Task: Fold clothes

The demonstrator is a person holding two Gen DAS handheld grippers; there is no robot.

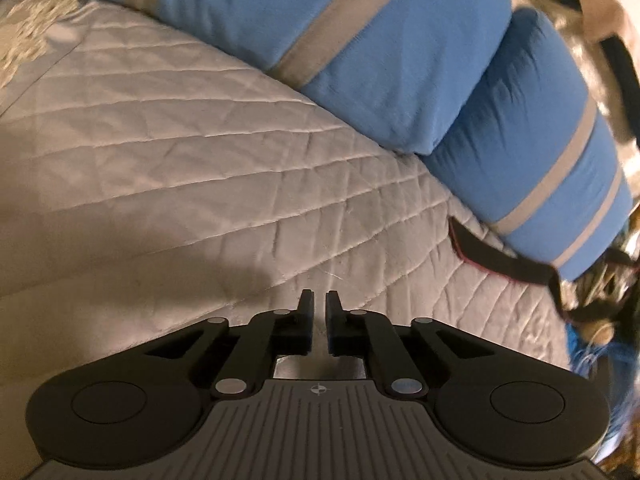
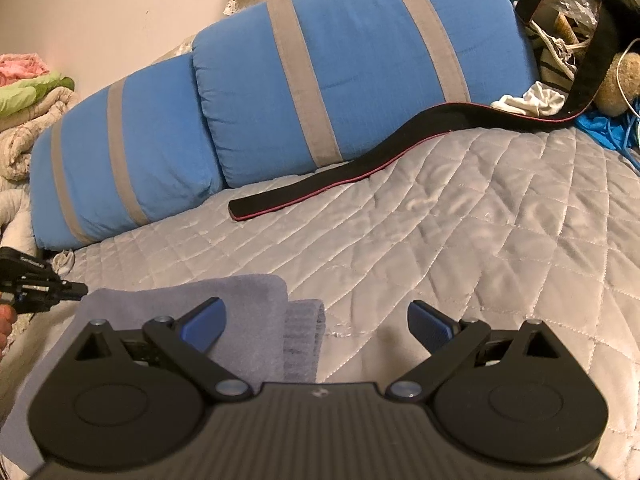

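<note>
A folded grey-blue garment lies on the grey quilted bedspread, low and left in the right wrist view. My right gripper hovers over its right edge with the blue pads wide apart and nothing between them. At the left edge of that view, my left gripper, held in a hand, points at the garment's far left corner. In the left wrist view the left gripper shows only a narrow gap between its black fingers, with bare bedspread seen through the gap and no cloth in it.
Two blue pillows with grey stripes lie along the far side of the bed. A black strap with red edging trails in front of them. Bunched laundry sits far left, and bags and clutter far right.
</note>
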